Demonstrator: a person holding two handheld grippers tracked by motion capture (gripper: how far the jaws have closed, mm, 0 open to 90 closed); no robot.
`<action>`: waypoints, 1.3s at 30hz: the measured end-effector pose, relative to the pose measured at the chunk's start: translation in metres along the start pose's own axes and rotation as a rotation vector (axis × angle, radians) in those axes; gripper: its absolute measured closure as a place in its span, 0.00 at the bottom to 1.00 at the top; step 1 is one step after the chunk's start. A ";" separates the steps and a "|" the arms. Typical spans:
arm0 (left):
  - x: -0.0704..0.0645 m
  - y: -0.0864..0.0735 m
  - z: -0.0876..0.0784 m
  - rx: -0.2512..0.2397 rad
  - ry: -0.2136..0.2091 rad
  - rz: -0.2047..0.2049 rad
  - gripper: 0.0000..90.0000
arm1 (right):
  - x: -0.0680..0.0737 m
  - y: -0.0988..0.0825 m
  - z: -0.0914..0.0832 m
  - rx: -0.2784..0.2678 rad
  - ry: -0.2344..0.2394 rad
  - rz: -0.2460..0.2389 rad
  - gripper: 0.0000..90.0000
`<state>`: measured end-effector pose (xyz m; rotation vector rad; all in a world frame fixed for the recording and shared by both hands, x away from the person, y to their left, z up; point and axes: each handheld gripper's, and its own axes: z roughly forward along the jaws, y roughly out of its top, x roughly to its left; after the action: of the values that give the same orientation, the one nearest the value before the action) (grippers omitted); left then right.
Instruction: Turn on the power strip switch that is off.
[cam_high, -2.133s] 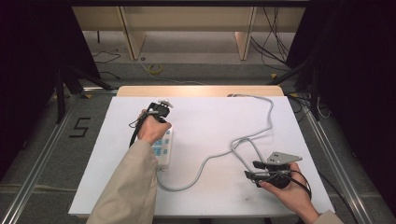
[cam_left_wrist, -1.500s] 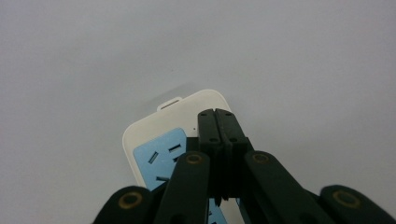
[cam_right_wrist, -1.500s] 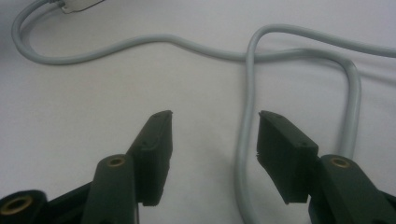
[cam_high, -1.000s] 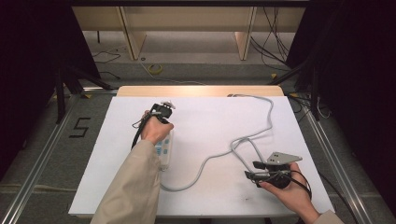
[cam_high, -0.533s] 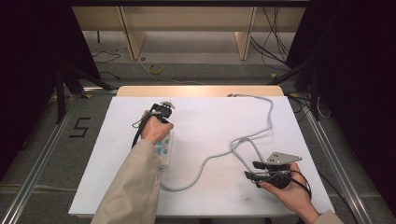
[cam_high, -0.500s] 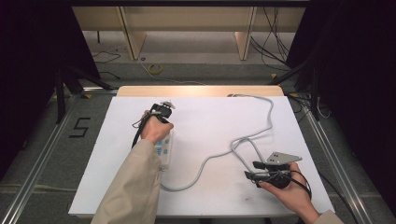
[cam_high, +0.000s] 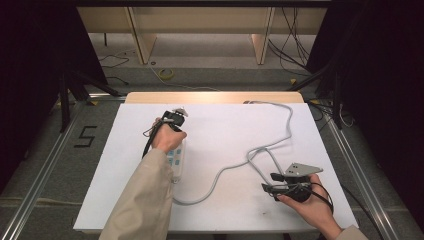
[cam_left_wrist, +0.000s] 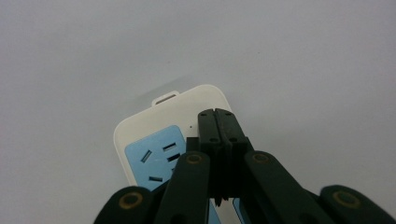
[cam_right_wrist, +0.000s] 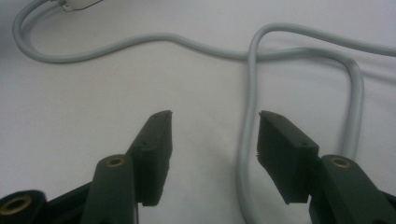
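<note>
Overhead, the left gripper (cam_left_wrist: 215, 122), jaws pressed together and holding nothing, hangs over the far end of a white power strip (cam_high: 176, 157) on the table (cam_high: 225, 125); its grey cable (cam_right_wrist: 247, 140) loops between the right gripper's (cam_right_wrist: 215, 135) wide-open, empty jaws.

A white power strip (cam_left_wrist: 196, 121) with pale blue socket panels, grey cable (cam_right_wrist: 252, 116), black tongs (cam_right_wrist: 212, 135).

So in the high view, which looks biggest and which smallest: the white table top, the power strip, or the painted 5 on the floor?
1. White table top, by far the largest.
2. Power strip, though the left hand hides part of it.
3. Painted 5, smallest, but close to the strip, and the floor lies farther from the camera.
</note>
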<state>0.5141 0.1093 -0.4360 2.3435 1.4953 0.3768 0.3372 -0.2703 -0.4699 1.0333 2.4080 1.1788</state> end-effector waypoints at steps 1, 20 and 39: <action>0.000 0.000 0.000 0.002 0.002 0.001 1.00 | 0.000 0.000 0.000 0.000 0.000 0.000 0.51; -0.007 0.003 0.002 0.020 0.048 0.018 1.00 | 0.000 0.000 0.000 0.000 0.002 -0.001 0.51; -0.012 0.001 0.003 0.037 0.071 0.047 1.00 | 0.001 0.000 0.000 0.004 0.003 -0.003 0.51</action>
<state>0.5111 0.0976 -0.4386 2.4211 1.4931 0.4531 0.3372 -0.2696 -0.4699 1.0295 2.4149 1.1761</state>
